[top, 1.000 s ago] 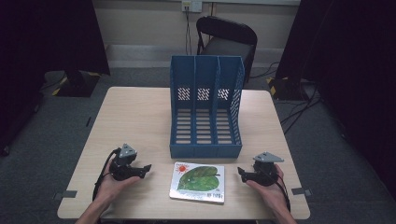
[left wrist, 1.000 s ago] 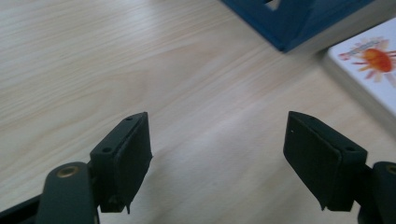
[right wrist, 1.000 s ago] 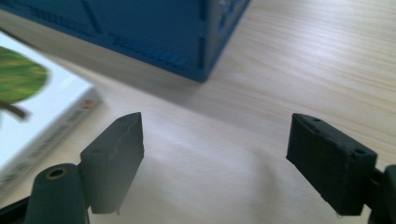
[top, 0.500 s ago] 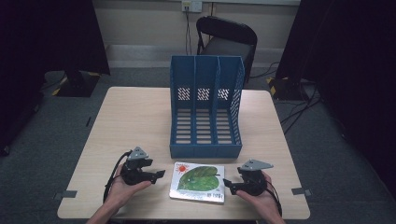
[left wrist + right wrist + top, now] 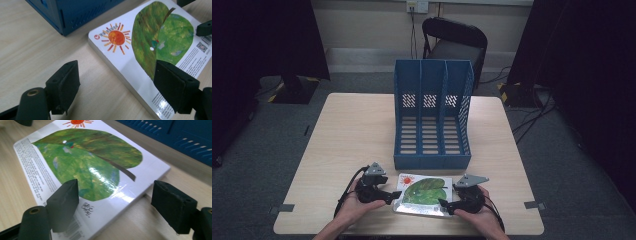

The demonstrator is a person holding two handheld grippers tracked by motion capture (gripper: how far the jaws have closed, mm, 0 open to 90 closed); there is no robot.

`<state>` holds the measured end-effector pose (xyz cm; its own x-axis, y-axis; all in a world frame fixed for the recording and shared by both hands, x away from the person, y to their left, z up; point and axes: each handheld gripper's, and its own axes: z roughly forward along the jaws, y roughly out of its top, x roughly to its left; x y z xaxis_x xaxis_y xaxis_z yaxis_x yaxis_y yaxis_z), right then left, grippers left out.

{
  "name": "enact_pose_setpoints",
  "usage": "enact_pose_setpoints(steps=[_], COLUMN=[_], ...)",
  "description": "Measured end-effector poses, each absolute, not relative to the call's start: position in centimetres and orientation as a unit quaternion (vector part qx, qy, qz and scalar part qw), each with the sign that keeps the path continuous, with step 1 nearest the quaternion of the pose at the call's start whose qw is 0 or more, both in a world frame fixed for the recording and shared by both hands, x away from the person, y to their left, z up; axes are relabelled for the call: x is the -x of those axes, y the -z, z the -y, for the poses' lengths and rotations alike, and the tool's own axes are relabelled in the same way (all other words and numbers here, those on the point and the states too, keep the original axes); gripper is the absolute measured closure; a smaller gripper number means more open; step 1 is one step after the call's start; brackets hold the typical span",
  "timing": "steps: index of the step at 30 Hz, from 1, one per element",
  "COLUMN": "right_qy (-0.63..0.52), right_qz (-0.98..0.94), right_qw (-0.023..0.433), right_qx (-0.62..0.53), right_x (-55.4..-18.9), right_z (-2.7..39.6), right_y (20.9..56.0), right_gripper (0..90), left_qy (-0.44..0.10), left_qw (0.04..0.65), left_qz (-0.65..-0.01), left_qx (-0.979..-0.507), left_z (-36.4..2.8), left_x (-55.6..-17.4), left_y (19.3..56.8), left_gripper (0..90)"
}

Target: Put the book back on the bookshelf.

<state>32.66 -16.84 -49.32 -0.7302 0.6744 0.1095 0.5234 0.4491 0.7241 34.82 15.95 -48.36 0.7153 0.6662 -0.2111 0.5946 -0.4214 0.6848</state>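
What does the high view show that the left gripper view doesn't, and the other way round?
High view alone: the chair behind the table, the file rack's three compartments, and both hands with the left gripper and right gripper at opposite edges of the book. Left gripper view alone: the book's stacked page edge, the cover's fine print and QR code. Both: book, blue rack, table.

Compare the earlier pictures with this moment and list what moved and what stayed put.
Both hands slid inward toward the book: the left tool now sits at its left edge and the right tool at its right edge. The left tool's jaws have just been opening; both tools are open, and neither grips the book yet. The book lies flat where it was, and the blue file rack and table are unchanged.
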Motion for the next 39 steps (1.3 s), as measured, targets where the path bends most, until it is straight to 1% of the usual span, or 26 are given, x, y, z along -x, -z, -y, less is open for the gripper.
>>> enact_pose_setpoints(steps=[4,6,8,10,12,16,18,20,21,24,25,26,29,31,33,35,39], right_qy=[-0.387,-0.387,-0.387,-0.389,-0.39,-0.394,-0.394,-0.392,-0.391,-0.39,-0.391,-0.391,-0.391,-0.389,-0.386,-0.383,-0.378], right_qz=[-0.849,-0.849,-0.849,-0.846,-0.845,-0.846,-0.847,-0.848,-0.849,-0.851,-0.851,-0.85,-0.85,-0.851,-0.853,-0.854,-0.859], right_qw=[0.096,0.097,0.097,0.091,0.091,0.078,0.074,0.068,0.065,0.064,0.062,0.062,0.06,0.06,0.057,0.055,0.045], right_qx=[-0.347,-0.346,-0.347,-0.353,-0.354,-0.351,-0.348,-0.351,-0.35,-0.346,-0.346,-0.347,-0.347,-0.347,-0.347,-0.347,-0.341], right_x=[-32.6,-32.6,-32.6,-32.7,-32.6,-32.3,-32.2,-32.2,-32.1,-32.1,-32.1,-32.1,-32.1,-32.0,-32.0,-31.9,-31.5], right_z=[16.5,16.5,16.1,15.8,15.6,14.9,14.9,15.0,15.0,15.1,15.1,15.1,15.2,15.2,15.2,15.2,15.2], right_y=[49.4,49.4,49.6,49.7,49.7,49.9,49.9,49.9,49.8,49.8,49.8,49.8,49.8,49.8,49.7,49.7,49.5], right_gripper=[16.5,16.0,11.9,11.8,11.8,11.4,11.5,11.5,11.5,11.6,11.6,11.6,11.6,11.5,11.5,11.3,11.9], left_qy=[-0.039,-0.039,-0.036,-0.034,-0.025,-0.026,-0.028,-0.028,-0.027,-0.001,0.002,0.008,0.026,0.011,0.007,0.008,0.0], left_qw=[0.387,0.382,0.377,0.376,0.376,0.377,0.376,0.37,0.362,0.362,0.364,0.369,0.377,0.368,0.371,0.375,0.37], left_qz=[-0.374,-0.372,-0.373,-0.377,-0.378,-0.377,-0.379,-0.379,-0.385,-0.399,-0.402,-0.404,-0.393,-0.379,-0.377,-0.381,-0.382], left_qx=[-0.842,-0.845,-0.847,-0.846,-0.846,-0.846,-0.845,-0.848,-0.848,-0.842,-0.841,-0.837,-0.839,-0.849,-0.848,-0.845,-0.847], left_z=[-15.7,-15.5,-15.4,-15.3,-15.3,-15.2,-15.3,-15.3,-15.5,-16.9,-17.1,-17.2,-16.5,-16.0,-15.9,-16.0,-15.8], left_x=[-34.9,-34.9,-35.1,-35.2,-35.2,-35.1,-35.0,-35.0,-34.9,-34.2,-34.1,-34.2,-34.2,-34.1,-34.2,-34.5,-35.1], left_y=[48.6,48.7,48.8,48.9,49.0,49.1,49.0,48.9,48.8,48.6,48.6,48.6,48.7,48.7,48.7,48.8,48.7], left_gripper=[21.2,21.4,21.5,23.7,23.6,22.4,24.9,25.3,27.9,30.0,34.0,35.2,36.4,30.8,30.6,32.4,31.6])
